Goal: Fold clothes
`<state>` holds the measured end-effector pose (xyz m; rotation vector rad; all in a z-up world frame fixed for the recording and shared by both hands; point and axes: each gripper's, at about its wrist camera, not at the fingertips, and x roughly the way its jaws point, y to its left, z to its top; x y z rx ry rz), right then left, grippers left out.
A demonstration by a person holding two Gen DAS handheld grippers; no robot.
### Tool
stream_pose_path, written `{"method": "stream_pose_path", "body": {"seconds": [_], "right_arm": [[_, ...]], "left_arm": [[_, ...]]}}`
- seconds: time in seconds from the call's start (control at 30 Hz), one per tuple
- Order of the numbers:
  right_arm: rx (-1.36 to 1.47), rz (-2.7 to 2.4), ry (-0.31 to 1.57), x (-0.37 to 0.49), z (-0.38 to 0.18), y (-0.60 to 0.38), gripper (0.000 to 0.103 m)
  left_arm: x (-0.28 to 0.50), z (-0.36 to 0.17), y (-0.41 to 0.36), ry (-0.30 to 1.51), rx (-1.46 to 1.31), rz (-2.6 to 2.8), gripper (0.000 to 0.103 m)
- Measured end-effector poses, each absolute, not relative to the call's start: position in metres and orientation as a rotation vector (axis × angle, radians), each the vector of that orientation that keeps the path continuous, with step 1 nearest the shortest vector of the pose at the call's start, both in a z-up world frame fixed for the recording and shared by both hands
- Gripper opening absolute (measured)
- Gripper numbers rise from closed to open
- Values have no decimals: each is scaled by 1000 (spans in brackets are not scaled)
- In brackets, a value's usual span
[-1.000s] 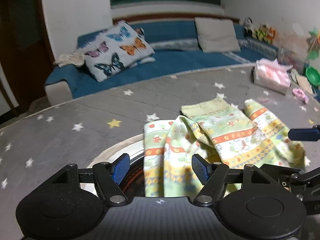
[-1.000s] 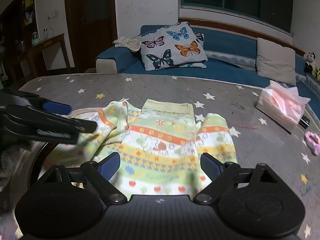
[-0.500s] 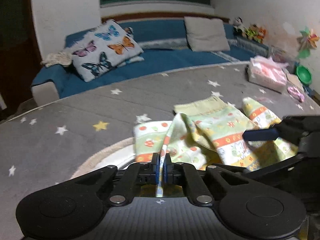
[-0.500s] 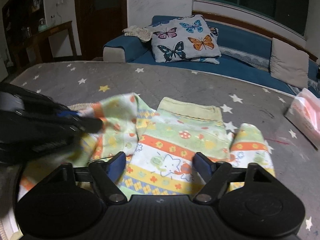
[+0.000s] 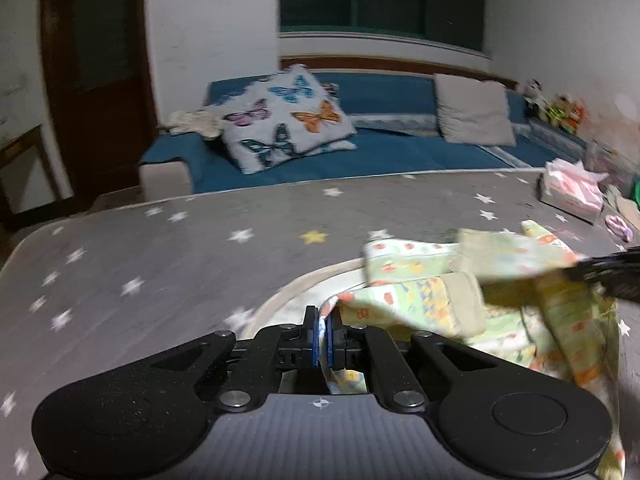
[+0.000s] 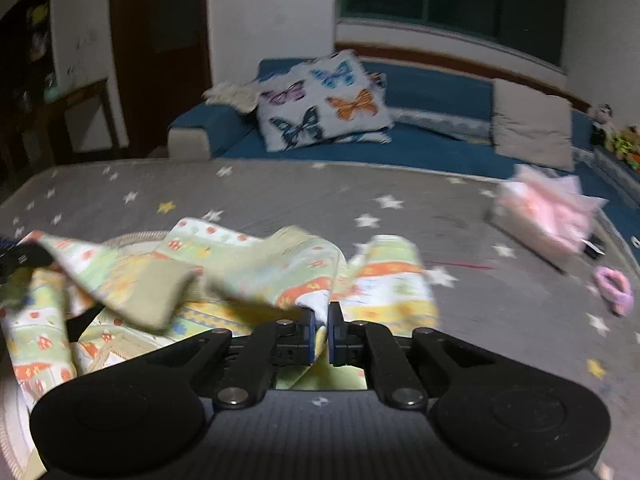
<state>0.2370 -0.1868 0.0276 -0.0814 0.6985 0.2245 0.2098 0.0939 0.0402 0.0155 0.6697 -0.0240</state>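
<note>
A small garment [image 5: 420, 304], pale green with orange and yellow printed bands, lies crumpled on a grey star-patterned surface [image 5: 160, 248]. My left gripper [image 5: 322, 336] is shut on one edge of it, and the cloth runs taut from the blue pads off to the right. My right gripper [image 6: 320, 332] is shut on another fold of the same garment [image 6: 380, 280], which is pinched between its pads. The fabric is lifted and bunched between the two grippers. The left gripper shows as a dark blur [image 6: 20, 256] at the left edge of the right wrist view.
A box with pink tissue [image 6: 548, 216] and a pink hair tie [image 6: 614, 288] sit on the right of the surface. A round beige-rimmed mat [image 5: 288, 296] lies under the garment. Behind is a blue sofa with a butterfly pillow [image 5: 288, 120].
Both grippers closed on the garment, the left first and then the right. The left gripper pulled its edge leftward and up, so the once flat garment is now lifted and bunched.
</note>
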Motion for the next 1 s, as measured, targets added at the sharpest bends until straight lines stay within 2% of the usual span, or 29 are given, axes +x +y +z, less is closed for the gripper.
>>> {"method": "stream_pose_path", "body": {"seconds": [0.33,0.5,0.53,0.77,0.83,0.87,1.0], "right_arm": [[77,88,653,145,51,-292,4],[151,24,740,103,28,-334,5],[166,11,758,94,23,-342,7],[66,-16,811,75,-3,-346,41],[0,-14,800,76,-3,-338,50],[-24,-3,792,77,-2,-333,54],[-112,32,761,85,1,-314,58]], "left_arm": [[99,38,149,686,-118,112,4],[53,31,158,709,-175,132,4],[46,29,159,718,-181,134,4],[32,23,158,753,-131,153,13],[31,25,155,744,-99,162,29],[29,26,154,737,-85,167,41],[25,29,149,717,-50,167,47]]}}
